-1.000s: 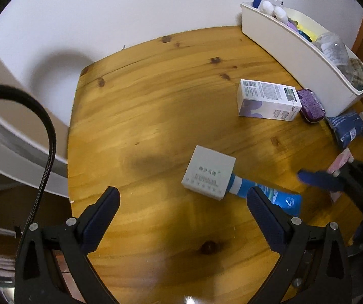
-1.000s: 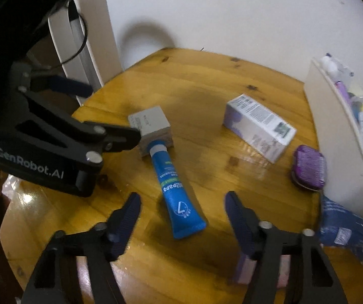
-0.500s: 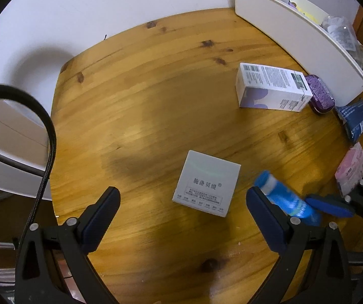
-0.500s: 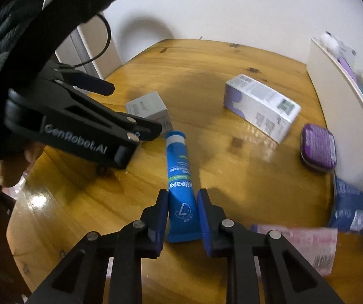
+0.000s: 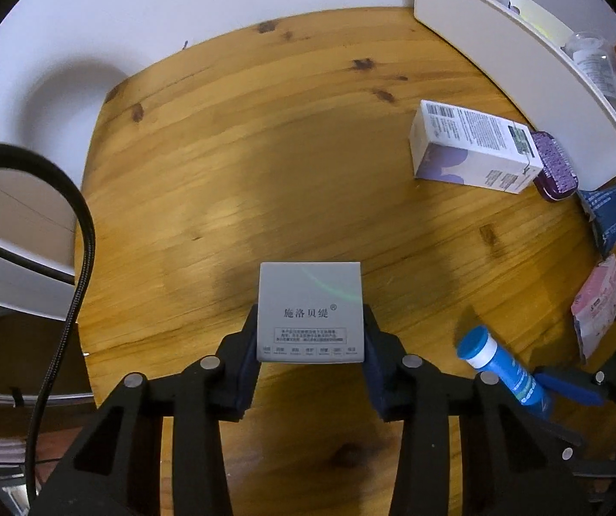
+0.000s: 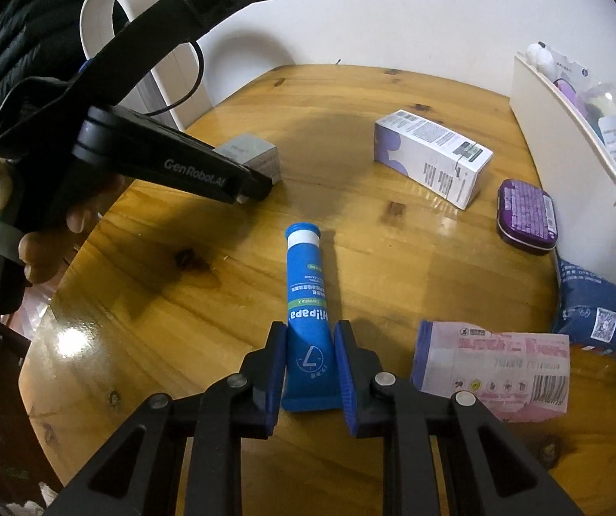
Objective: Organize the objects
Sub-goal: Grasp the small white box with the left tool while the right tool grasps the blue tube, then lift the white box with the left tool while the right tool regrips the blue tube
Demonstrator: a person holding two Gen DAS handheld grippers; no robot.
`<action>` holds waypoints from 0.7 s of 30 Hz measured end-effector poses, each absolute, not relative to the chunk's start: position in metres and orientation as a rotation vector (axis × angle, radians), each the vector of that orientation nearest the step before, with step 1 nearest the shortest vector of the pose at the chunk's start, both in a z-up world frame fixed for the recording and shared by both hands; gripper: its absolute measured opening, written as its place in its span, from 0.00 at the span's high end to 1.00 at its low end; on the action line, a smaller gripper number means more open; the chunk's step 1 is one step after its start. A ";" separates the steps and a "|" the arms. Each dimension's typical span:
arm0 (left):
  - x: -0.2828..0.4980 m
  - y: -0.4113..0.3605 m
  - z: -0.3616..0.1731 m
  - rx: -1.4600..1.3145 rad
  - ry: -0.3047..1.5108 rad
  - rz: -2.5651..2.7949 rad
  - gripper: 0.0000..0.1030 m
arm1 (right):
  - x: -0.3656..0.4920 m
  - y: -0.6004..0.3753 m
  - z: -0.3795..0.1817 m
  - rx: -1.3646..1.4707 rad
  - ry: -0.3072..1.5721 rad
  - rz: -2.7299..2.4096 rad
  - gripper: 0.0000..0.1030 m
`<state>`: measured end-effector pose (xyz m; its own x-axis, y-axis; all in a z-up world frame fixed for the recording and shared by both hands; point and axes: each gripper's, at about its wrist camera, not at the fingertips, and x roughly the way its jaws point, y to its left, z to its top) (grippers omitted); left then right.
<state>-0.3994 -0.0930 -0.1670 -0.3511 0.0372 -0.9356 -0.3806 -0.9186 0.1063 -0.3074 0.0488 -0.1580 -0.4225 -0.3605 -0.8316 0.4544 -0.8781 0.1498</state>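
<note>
- Now the left hand-held gripper [image 5: 310, 354], its jaws just closed, clamps the small grey square box [image 5: 310, 309] on the wooden counter [image 5: 265, 172].
- Right of that box, the right hand-held gripper [image 6: 310, 370] pinches the blue tube [image 6: 308, 301].
- Beyond the box: white-and-purple carton [image 5: 471, 150], purple tin [image 5: 553, 167], white plastic bin [image 5: 523, 69]; nothing between.

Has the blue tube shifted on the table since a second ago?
Yes. The blue tube has swung away from the grey box; its cap no longer touches it.
</note>
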 end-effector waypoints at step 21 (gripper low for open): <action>-0.330 -0.034 -0.071 -1.347 0.569 2.373 0.57 | -0.270 0.081 -0.108 1.160 0.013 -2.389 0.99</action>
<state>-0.3296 -0.0343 -0.0708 -0.4853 0.1040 -0.8681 -0.4861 -0.8574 0.1690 -0.2699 0.0813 -0.1076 -0.5247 -0.4159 -0.7428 0.4240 -0.8843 0.1955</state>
